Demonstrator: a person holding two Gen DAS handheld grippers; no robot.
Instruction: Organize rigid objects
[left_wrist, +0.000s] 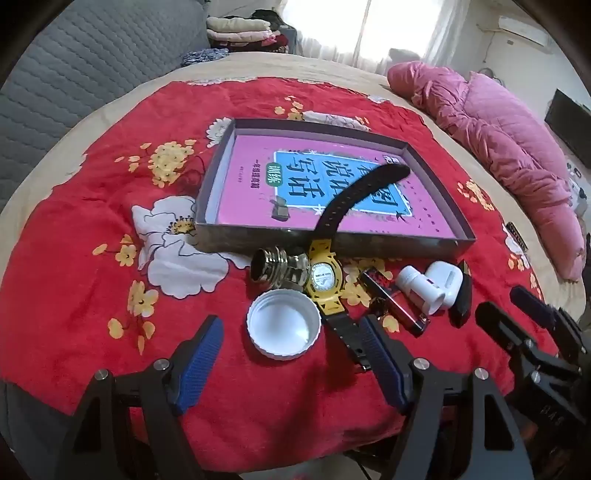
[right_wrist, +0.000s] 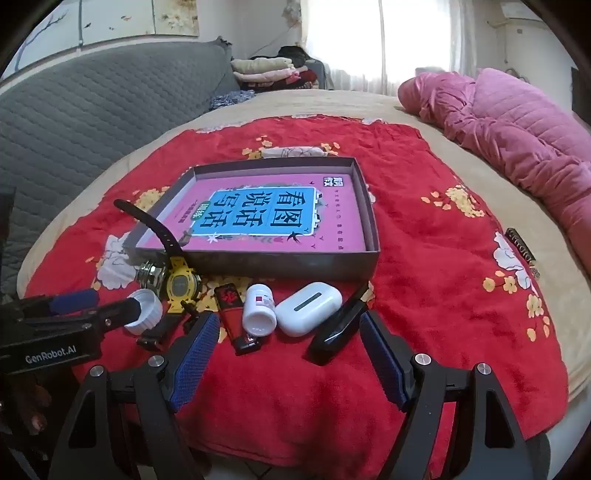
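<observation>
A row of small objects lies on the red floral towel (left_wrist: 92, 258) in front of a shallow grey box (left_wrist: 332, 245) lined with a pink book. From left: a metal-and-glass jar (left_wrist: 275, 269), a white lid (left_wrist: 283, 328), a yellow watch (left_wrist: 325, 278) with its black strap draped over the box rim, a red-and-black stick (right_wrist: 234, 317), a small white bottle (right_wrist: 259, 308), a white earbud case (right_wrist: 308, 306) and a black bar (right_wrist: 338, 321). My left gripper (left_wrist: 291, 352) is open, its fingers either side of the lid without touching. My right gripper (right_wrist: 288, 350) is open just short of the bottle and case.
The towel lies on a beige bed with a crumpled pink quilt (right_wrist: 517, 125) at the right and a grey quilted headboard (right_wrist: 92, 103) at the left. Folded clothes (right_wrist: 269, 72) are stacked at the far edge. A small grey item (left_wrist: 279, 208) lies inside the box.
</observation>
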